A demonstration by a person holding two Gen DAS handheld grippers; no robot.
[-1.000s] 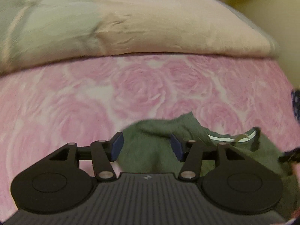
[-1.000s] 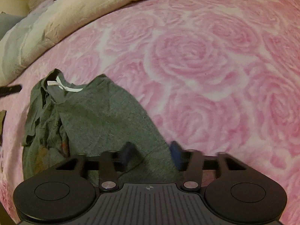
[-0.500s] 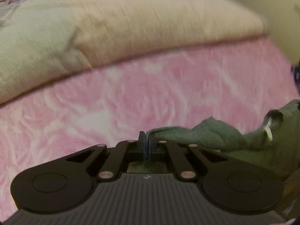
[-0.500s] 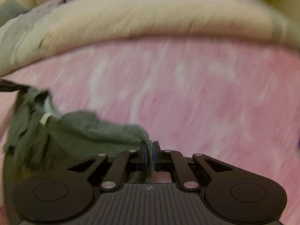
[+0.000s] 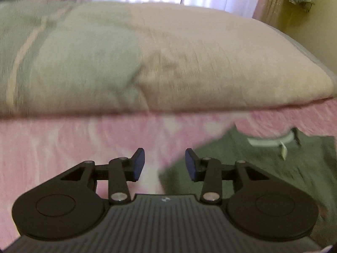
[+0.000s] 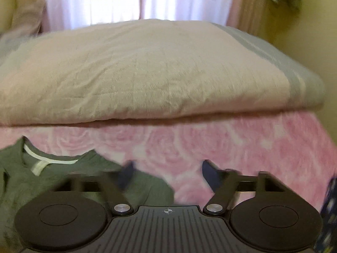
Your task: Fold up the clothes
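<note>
shirt (image 5: 263, 168) of grey-green cloth lies on the pink rose bedspread (image 5: 63, 147), collar end toward the folded blanket (image 5: 168, 63) at the back, its white neck band (image 6: 50, 158) and tag showing. both tongs are released: the left gripper (image 5: 165, 164) hangs with its blue pads apart over the shirt's left shoulder edge, and the right gripper (image 6: 166, 175) stands wider apart, blurred, over the right shoulder edge, neither one grasping cloth. judged from this, the shirt looks spread out with the neck opening facing up and no crease or doubled layer that can be made out, so the folding itself seems left to do; yet only the collar end shows, and the lower body and hem are hidden behind the tongs, so a fold further down cannot be ruled out. the left view shows the shirt's left shoulder line running down to the gripper and a bare strip of bedspread to the left. the right view shows the shirt's other shoulder, some bunching of cloth at its far left, the blanket's grey striped end, and a dark dotted cloth (image 6: 328, 210) at the right edge, which the left view does not show.
</note>
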